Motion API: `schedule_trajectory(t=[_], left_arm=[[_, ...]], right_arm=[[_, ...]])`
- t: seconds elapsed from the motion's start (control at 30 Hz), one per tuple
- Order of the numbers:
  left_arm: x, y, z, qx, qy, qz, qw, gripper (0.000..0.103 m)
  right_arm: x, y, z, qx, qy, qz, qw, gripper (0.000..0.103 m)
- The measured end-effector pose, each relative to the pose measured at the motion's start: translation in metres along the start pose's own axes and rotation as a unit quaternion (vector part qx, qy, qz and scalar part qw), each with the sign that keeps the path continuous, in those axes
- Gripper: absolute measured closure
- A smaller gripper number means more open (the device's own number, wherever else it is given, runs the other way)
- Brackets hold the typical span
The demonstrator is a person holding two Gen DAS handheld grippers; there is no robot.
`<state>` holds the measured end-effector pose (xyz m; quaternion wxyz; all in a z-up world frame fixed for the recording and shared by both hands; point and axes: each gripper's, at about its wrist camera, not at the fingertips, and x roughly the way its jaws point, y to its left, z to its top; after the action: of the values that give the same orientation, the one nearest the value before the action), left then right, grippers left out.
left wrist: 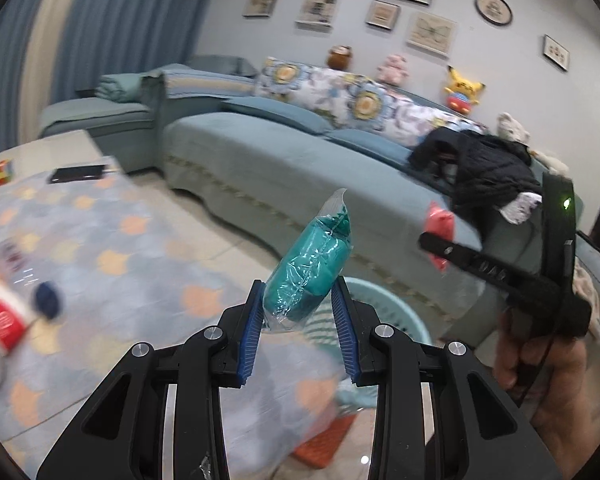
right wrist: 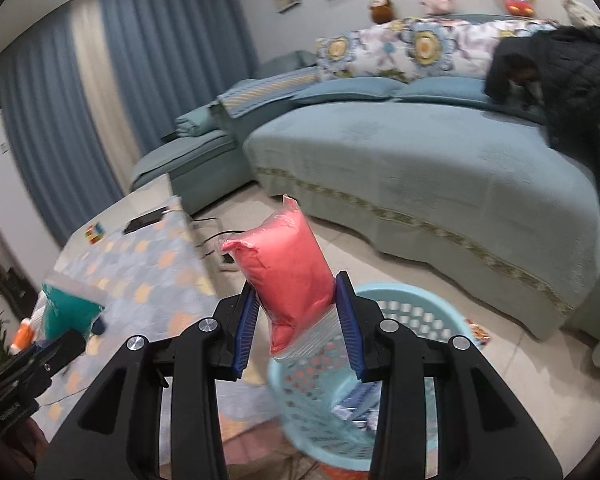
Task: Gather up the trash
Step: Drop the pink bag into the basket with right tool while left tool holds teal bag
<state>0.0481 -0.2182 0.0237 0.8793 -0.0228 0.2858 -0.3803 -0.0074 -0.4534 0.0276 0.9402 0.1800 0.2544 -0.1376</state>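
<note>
My left gripper [left wrist: 298,300] is shut on a teal packet in clear plastic wrap [left wrist: 312,268] and holds it in the air above the table edge. My right gripper [right wrist: 296,300] is shut on a pink packet in clear wrap [right wrist: 288,268], held above a light blue perforated basket [right wrist: 440,320] on the floor. The basket's rim [left wrist: 396,308] shows behind the left fingers. The right gripper with the pink packet [left wrist: 440,226] shows at the right of the left wrist view. The teal packet [right wrist: 66,310] shows at the left of the right wrist view.
A table with a patterned cloth [left wrist: 112,248] holds a red and white container [left wrist: 0,316], a black phone [left wrist: 78,174] and a colour cube [left wrist: 3,172]. A blue sofa [right wrist: 420,168] with a black jacket [right wrist: 560,76] stands behind the basket. Some wrappers lie inside the basket [right wrist: 356,404].
</note>
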Motion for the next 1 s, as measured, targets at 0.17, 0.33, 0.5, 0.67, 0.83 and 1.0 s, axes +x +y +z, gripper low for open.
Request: schedule_trajectory(t=[0.17,0.33,0.5,0.67,0.83,1.0], left_arm=[[0.042,-0.025,0.012,0.004,0.021,-0.038,0.9990,0.071],[0.077,-0.027,0.015,-0.023,0.073,-0.086,0.9933,0.054],[0.076,-0.013,0.005,-0.037,0.075,-0.074,0.9938,0.048],[0.053,0.016,-0.018,-0.014,0.089,-0.012,0.9959,0.048],[0.006,0.066,-0.052,0.032,0.113,0.112,0.9867,0.048],[-0.070,0.146,-0.057,-0.021,0.088,0.240,0.9666,0.046]], right_arm=[[0.009,-0.037,-0.002,0.040,0.019,-0.019,0.999,0.066],[0.017,-0.072,-0.006,0.118,0.035,-0.009,0.992,0.044],[0.018,-0.069,-0.005,0.122,0.026,-0.007,0.992,0.042],[0.022,-0.051,-0.005,0.101,0.029,0.001,0.994,0.042],[0.026,-0.024,-0.005,0.076,0.034,0.017,0.996,0.042],[0.035,0.015,-0.012,0.039,0.044,0.036,0.998,0.042]])
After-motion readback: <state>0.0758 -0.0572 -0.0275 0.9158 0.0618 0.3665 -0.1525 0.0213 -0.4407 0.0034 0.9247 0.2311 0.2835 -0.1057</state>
